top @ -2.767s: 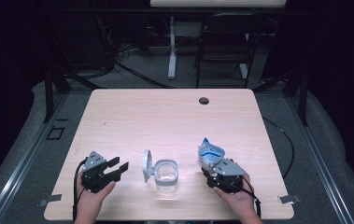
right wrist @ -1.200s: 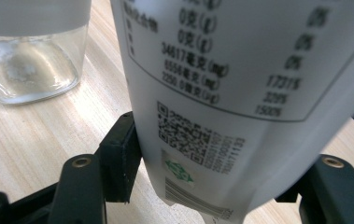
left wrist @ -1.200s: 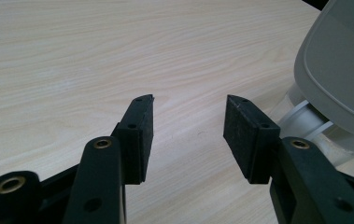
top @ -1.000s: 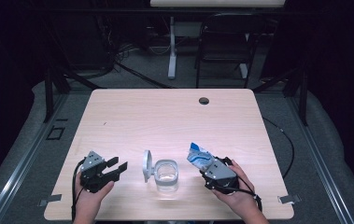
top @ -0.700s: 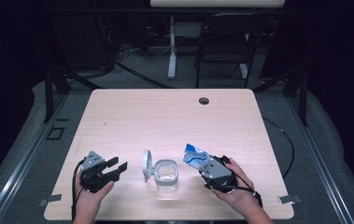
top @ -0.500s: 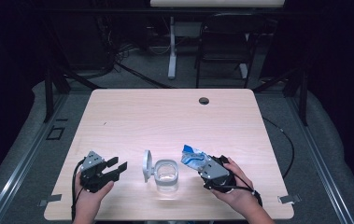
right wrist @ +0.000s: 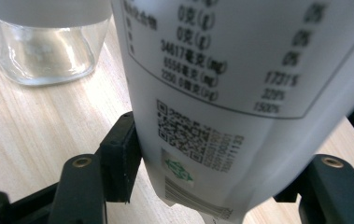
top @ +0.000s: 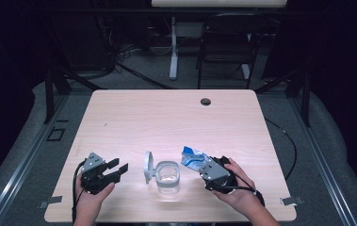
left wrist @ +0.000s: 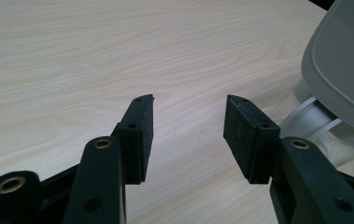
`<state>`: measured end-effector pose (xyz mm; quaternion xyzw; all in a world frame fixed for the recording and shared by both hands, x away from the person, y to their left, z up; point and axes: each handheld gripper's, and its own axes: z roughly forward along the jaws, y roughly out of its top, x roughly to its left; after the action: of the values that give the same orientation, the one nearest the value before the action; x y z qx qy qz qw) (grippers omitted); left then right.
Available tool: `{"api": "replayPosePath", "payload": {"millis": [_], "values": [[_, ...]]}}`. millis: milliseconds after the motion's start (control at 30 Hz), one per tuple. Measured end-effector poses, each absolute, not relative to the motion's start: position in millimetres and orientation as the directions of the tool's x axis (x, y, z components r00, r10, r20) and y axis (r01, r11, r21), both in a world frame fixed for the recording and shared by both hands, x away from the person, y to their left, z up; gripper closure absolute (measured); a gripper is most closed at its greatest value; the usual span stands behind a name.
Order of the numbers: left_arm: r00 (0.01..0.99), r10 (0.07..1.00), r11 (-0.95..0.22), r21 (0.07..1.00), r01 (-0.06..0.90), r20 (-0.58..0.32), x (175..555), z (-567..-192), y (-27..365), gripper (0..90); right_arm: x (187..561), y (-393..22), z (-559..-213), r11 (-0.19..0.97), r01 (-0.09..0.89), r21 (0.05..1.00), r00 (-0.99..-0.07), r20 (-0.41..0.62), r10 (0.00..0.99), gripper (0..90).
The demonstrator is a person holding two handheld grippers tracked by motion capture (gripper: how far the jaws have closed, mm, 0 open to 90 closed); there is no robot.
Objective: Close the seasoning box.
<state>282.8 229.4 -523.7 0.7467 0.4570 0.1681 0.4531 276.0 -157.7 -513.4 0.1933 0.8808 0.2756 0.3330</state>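
A clear glass jar (top: pixel 167 175) stands open near the table's front edge, its grey hinged lid (top: pixel 147 166) tipped up on its left side. My right gripper (top: pixel 202 166) is shut on a blue and white pouch (top: pixel 192 158), held just right of the jar and leaning toward it. In the right gripper view the pouch's white printed back (right wrist: pixel 221 93) sits between the jaws, with the jar (right wrist: pixel 44 42) at upper left. My left gripper (top: pixel 117 169) rests left of the jar, open and holding nothing. The left gripper view has the grey lid (left wrist: pixel 343 60) at right.
The light wooden table (top: pixel 166 122) has a small dark hole (top: pixel 206 101) near its far edge. A chair and desk legs stand on the floor beyond it. Metal rails run along both sides.
My right gripper has carried the pouch leftward, from the right front of the table to beside the jar. The left gripper, jar and lid have stayed put.
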Motion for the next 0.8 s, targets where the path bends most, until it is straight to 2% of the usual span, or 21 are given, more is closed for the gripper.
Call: {"api": "replayPosePath", "payload": {"millis": [800], "values": [[0.524,0.836,-0.173,0.827,0.535,-0.164,283.5,-524.6,230.7,52.5,278.9,-152.1,-508.4,0.832,0.125,0.54,-0.714,-0.534,0.453,38.7]]}}
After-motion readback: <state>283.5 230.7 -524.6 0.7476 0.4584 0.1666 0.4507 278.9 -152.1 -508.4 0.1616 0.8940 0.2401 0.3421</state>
